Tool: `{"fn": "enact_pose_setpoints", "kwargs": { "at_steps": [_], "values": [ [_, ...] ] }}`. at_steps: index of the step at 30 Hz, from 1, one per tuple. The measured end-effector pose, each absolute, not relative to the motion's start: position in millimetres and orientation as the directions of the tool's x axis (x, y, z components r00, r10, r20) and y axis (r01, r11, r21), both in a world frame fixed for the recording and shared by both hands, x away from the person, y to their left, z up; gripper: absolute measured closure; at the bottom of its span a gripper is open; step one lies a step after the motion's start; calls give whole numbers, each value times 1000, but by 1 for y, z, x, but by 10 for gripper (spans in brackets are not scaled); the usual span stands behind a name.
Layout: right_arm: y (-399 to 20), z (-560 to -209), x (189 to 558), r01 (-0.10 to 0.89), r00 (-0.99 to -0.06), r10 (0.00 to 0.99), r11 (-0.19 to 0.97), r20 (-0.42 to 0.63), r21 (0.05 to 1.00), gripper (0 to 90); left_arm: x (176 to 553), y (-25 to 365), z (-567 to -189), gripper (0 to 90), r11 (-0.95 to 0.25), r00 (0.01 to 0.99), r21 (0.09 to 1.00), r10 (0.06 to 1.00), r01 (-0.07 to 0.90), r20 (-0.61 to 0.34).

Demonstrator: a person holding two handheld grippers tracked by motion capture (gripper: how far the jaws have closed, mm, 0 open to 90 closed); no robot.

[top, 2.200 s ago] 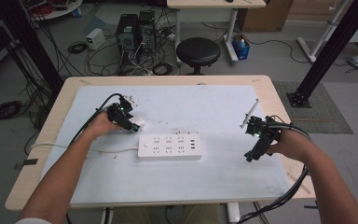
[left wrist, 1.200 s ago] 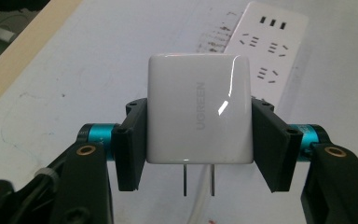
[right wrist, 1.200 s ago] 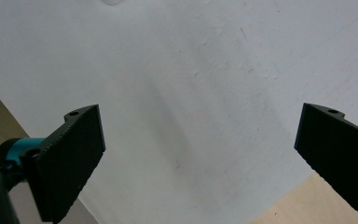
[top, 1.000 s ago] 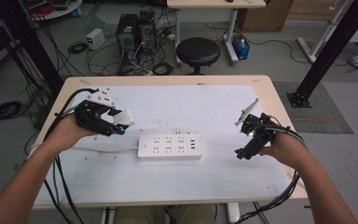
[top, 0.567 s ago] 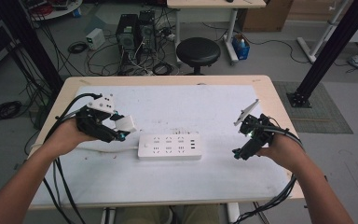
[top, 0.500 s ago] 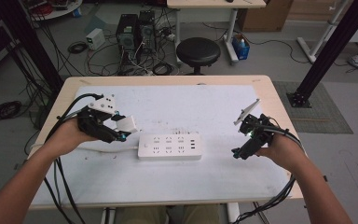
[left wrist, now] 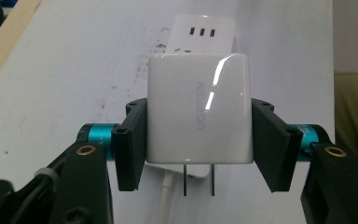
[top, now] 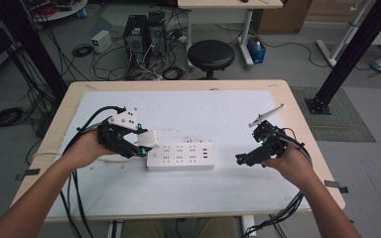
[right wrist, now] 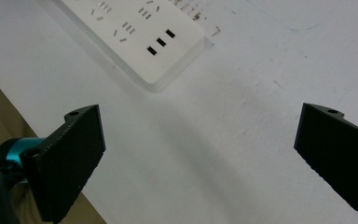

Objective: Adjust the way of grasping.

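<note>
left gripper point(top: 141, 148) pinches the charger point(left wrist: 199, 109) just above the power strip point(top: 180, 156)'s left end; right gripper point(top: 242, 159) spread, empty. risk: prongs tilted, missing the slots, shoving the unheld strip.

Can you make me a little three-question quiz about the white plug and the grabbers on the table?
1. True or false: the left gripper is shut on the white charger.
2. Which way do the charger's two metal prongs point in the left gripper view? A) toward the bottom of the picture B) toward the top C) to the right side
3. Fill in: in the right gripper view, the right gripper has its jaws wide ____, with nothing between them but the white table.

Key: 1 true. 2 A. 3 open. In the high view the charger is at the left end of the power strip.
</note>
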State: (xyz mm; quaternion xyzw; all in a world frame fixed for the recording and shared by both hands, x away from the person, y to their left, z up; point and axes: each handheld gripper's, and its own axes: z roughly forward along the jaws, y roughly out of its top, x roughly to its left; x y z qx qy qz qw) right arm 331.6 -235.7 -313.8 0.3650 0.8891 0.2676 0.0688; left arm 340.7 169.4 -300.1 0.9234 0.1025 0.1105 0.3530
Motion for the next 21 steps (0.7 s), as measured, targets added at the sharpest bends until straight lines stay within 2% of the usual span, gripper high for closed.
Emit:
{"fn": "enact_pose_setpoints", "kwargs": {
  "at_steps": [6,10,14,21],
  "values": [
    [-230,-315,326,608,-723,682,551,112,572,11,335,156,-304,423,-726,961,684,236,74,146],
    [-228,-317,323,639,-706,675,480,212,601,11,331,147,-307,423,-724,965,688,210,48,154],
    [-230,-316,322,684,-666,663,360,342,635,11,327,138,-309,424,-715,971,699,183,24,153],
    [-225,-316,318,744,-616,604,233,506,627,11,324,123,-311,423,-721,976,693,145,-9,163]
  ]
}}
